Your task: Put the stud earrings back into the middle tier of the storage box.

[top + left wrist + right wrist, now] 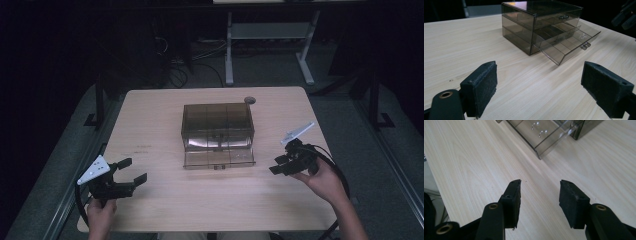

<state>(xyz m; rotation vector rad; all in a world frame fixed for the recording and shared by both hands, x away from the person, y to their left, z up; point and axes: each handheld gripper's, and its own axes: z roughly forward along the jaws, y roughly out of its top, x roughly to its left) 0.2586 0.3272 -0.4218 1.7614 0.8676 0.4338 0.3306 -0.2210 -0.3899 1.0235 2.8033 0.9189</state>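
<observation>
Dark room, pale bench point(150, 125): your open, empty right gripper point(278, 166) sits just right of the drawer box's point(217, 120) pulled-out bottom drawer point(219, 158), nearer than your wide-open left gripper point(131, 171).

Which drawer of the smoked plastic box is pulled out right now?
The bottom drawer: it juts toward the person's side of the table, while the upper drawers sit flush in the drawer box.

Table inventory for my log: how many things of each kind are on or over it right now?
Smoked clear drawer box, lower drawer pulled out: 1
Black hand-held tools, left tool and right tool, both open, nothing between their pads: 2
Round grommet in the table: 1
Total: 4
</observation>
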